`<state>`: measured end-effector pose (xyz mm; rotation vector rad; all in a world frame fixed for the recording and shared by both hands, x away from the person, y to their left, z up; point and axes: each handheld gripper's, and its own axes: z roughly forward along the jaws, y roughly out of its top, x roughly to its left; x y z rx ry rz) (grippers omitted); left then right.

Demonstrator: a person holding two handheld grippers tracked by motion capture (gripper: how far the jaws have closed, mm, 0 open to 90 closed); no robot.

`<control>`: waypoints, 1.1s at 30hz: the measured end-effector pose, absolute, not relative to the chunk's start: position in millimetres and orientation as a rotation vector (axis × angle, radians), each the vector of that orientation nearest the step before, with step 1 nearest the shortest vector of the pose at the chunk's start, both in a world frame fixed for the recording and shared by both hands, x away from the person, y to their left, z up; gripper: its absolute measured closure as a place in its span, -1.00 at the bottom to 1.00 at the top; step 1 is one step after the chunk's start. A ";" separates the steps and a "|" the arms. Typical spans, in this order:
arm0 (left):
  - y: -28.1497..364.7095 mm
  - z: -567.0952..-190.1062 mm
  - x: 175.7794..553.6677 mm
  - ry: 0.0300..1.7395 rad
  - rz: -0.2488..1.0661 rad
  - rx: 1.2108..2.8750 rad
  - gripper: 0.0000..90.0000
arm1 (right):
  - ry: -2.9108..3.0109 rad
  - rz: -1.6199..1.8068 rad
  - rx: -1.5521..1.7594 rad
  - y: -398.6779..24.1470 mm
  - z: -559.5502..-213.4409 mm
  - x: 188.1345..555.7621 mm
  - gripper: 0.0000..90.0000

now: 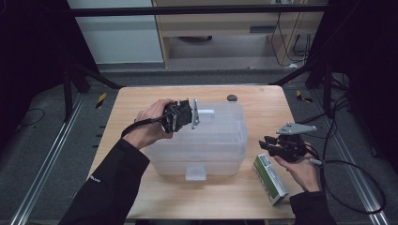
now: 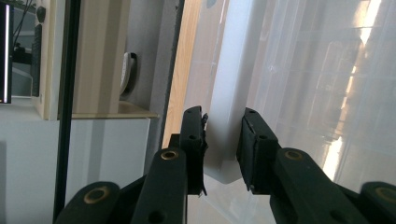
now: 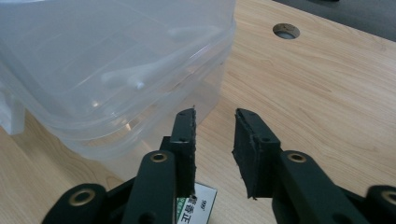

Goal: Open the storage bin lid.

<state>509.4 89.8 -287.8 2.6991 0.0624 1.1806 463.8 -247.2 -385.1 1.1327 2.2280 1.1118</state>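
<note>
Left gripper view shows the left gripper pinching the white latch on the far side of a clear plastic storage box, which sits mid-table. Right gripper hovers over bare wood just right of the box, its jaws apart with nothing between them. A green and white carton lies on the wooden table beneath that hand.

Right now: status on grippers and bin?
Left gripper clamped on bin latch. Right gripper open, empty, above box. Bin lidded.
</note>
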 end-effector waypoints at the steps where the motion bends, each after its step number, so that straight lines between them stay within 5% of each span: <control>1: 89.7 -287.5 510.0 0.061 1.182 2.699 0.61 | 2.231 1.115 1.132 -247.2 -385.1 463.6 0.60; 15: 90.7 -283.2 517.7 0.103 1.171 2.670 0.60 | 2.309 1.151 1.070 -239.3 -387.6 459.0 0.99; 33: 92.9 -277.7 528.0 0.161 1.169 2.643 0.57 | 2.394 1.230 1.022 -220.1 -392.3 457.6 1.00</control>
